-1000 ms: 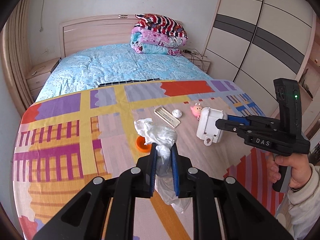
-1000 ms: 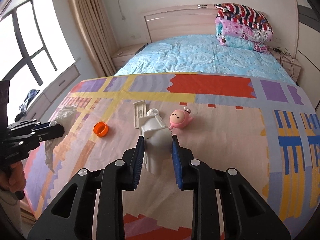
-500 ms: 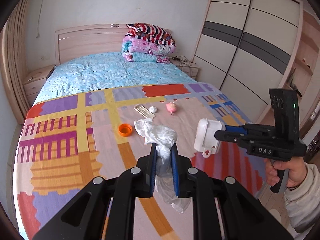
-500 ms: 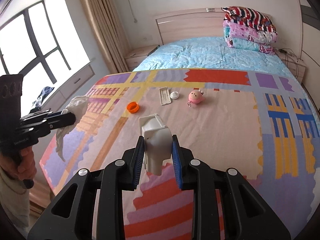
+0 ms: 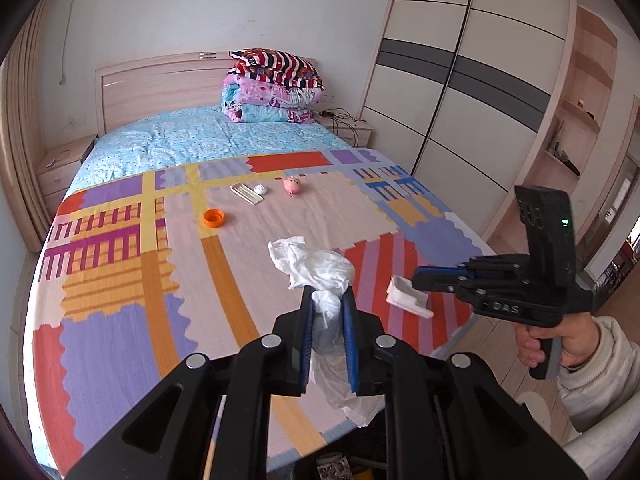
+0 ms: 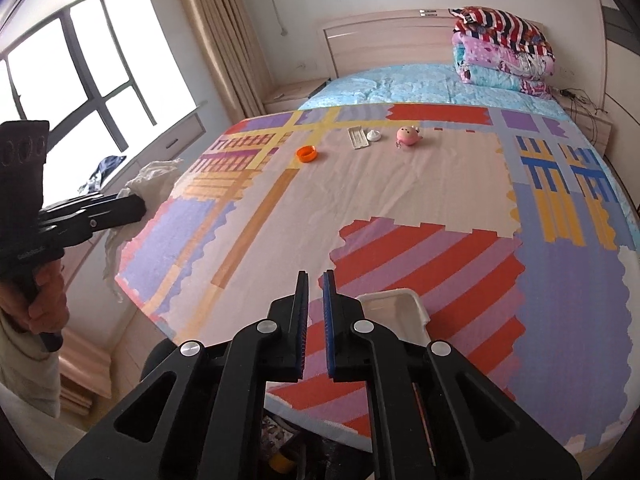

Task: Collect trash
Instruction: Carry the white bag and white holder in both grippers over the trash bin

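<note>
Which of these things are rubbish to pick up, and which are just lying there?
Likely rubbish: crumpled white tissue, white plastic box, orange cap, small white cap, flat white strip.
Just lying about: pink toy, folded quilts.

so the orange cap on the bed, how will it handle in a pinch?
The orange cap looks like a small, shallow rigid ring, probably light. It sits open side up on soft bedding, so pressing down may sink it. Its round rim suggests it could roll or skid out of a pinch.

A stack of folded quilts (image 5: 272, 88) sits against the bed's wooden headboard (image 5: 160, 88), near a sliding-door wardrobe (image 5: 460, 92)
</note>
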The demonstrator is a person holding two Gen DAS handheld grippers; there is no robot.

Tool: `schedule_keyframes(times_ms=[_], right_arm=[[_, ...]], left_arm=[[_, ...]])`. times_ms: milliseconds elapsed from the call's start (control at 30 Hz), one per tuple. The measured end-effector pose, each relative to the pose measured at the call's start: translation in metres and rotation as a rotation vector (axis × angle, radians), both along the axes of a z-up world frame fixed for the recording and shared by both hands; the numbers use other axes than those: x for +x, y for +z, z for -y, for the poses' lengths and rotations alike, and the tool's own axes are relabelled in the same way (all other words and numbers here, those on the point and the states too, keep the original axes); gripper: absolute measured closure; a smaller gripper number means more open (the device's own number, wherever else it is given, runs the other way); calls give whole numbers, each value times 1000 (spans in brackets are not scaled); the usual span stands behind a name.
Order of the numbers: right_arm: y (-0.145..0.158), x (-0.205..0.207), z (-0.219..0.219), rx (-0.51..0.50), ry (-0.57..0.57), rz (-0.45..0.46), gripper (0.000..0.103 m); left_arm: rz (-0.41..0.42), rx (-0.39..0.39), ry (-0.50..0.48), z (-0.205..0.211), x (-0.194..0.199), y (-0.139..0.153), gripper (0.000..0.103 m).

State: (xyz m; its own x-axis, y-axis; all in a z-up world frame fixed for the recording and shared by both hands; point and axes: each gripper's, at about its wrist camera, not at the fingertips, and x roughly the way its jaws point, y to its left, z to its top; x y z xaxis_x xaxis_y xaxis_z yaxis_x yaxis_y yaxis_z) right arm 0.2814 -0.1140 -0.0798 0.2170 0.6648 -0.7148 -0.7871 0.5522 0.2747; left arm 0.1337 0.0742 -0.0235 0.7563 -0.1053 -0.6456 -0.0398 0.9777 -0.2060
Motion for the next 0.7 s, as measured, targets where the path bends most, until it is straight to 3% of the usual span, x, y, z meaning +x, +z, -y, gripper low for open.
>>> schedule_keyframes(times_ms=[267,333,367,400,467,700], right_arm=[[-6,-12,3,-15,27,71,93],[-8,-12,7,-29,14,82,72],[-9,-12,9,-35,11,96,50],[-10,-12,11,-39,12,108,44],[-12,-12,13,-47,22,107,44],[-26,-9,10,-100,44,116,27]], left_arm=[[-26,-13,9,0,-15,-13,90],[-36,-23,13,-1,-19,-19,90],[-38,-31,11,-1,-21,-21,90],[-42,-35,9,0,-24,-24,90],[-50,-43,4,2,-27,-29,90],[-67,-52,-28,17,-37,-42,90]])
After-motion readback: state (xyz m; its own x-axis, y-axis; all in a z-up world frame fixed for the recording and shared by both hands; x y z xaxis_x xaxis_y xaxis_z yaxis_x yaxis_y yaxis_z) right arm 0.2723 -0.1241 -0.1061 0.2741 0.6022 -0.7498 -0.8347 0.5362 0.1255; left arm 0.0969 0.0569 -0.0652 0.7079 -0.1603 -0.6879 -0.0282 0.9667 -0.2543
